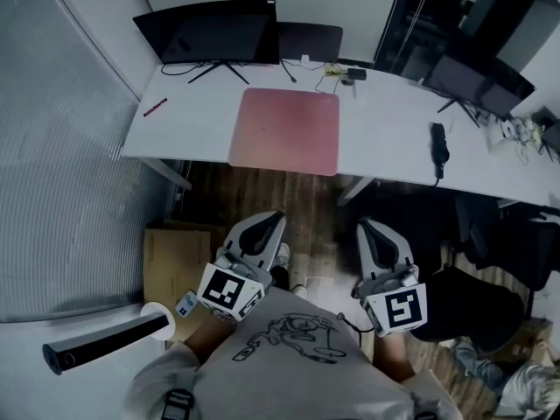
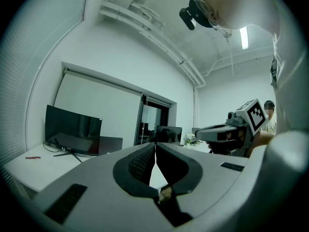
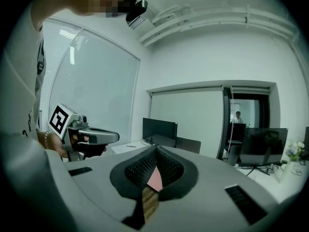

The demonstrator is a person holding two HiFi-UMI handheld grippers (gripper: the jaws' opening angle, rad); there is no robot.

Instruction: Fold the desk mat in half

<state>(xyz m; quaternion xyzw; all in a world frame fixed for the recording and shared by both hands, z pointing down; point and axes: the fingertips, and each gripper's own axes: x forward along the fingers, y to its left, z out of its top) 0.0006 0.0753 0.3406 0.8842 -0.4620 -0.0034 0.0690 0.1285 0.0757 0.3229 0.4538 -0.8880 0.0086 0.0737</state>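
Observation:
The pink desk mat [image 1: 284, 129] lies flat and unfolded on the white desk [image 1: 385, 134], its front edge at the desk's front edge. Both grippers hang in front of the person's chest over the wooden floor, well short of the desk. My left gripper [image 1: 267, 222] is shut with nothing in it; in the left gripper view its tips [image 2: 155, 144] meet. My right gripper [image 1: 372, 228] is also shut and empty, its tips [image 3: 155, 148] touching, with a strip of the pink mat [image 3: 154, 180] showing below them.
A black monitor [image 1: 210, 29] stands at the desk's back left and another [image 1: 477, 81] at the right. A red pen [image 1: 155, 107] lies left of the mat, a black device [image 1: 439, 145] to its right. A cardboard box [image 1: 171, 261] and a black chair [image 1: 490, 234] stand on the floor.

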